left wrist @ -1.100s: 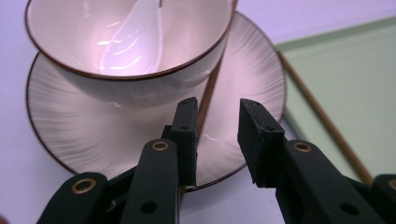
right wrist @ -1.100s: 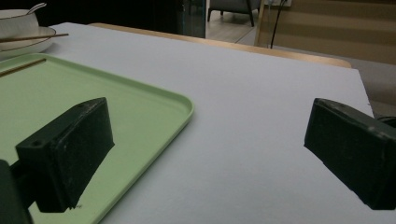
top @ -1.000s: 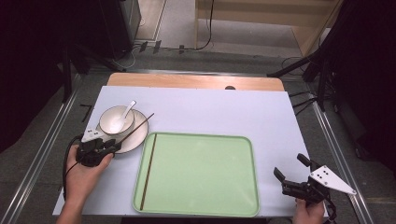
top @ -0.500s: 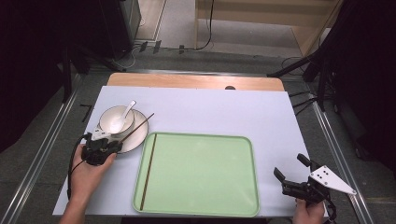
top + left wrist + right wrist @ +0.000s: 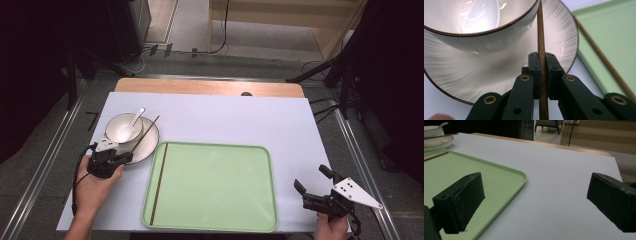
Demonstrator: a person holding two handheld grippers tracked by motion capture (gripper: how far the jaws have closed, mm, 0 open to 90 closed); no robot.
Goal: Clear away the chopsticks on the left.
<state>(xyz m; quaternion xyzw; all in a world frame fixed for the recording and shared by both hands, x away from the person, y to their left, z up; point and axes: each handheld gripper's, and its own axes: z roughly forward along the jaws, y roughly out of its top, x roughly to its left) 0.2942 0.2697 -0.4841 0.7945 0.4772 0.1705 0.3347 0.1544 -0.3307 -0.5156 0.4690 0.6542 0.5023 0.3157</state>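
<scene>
A brown chopstick (image 5: pixel 540 30) lies across a white plate (image 5: pixel 559 32) and leans on the rim of a white bowl (image 5: pixel 486 35) with a white spoon (image 5: pixel 481 15) in it. My left gripper (image 5: pixel 541 62) has just been closing and is now shut on this chopstick's near end. In the high view the left gripper (image 5: pixel 122 157) sits at the plate's (image 5: pixel 150 142) near rim, and the chopstick (image 5: pixel 147 131) runs up to the right. A second chopstick (image 5: pixel 159 182) lies along the left side of the green tray (image 5: pixel 215 185). My right gripper (image 5: pixel 312 178) stands open with nothing in it, off the tray's right corner.
The white table top (image 5: pixel 240 120) has free room behind and to the right of the tray. In the right gripper view the tray's corner (image 5: pixel 486 170) lies to the left, and the plate (image 5: pixel 439 143) is far off. A wooden strip (image 5: pixel 210 87) edges the far side.
My left hand has edged a little toward the plate's near rim, with the gripper on the chopstick's end. The right gripper has not moved.
</scene>
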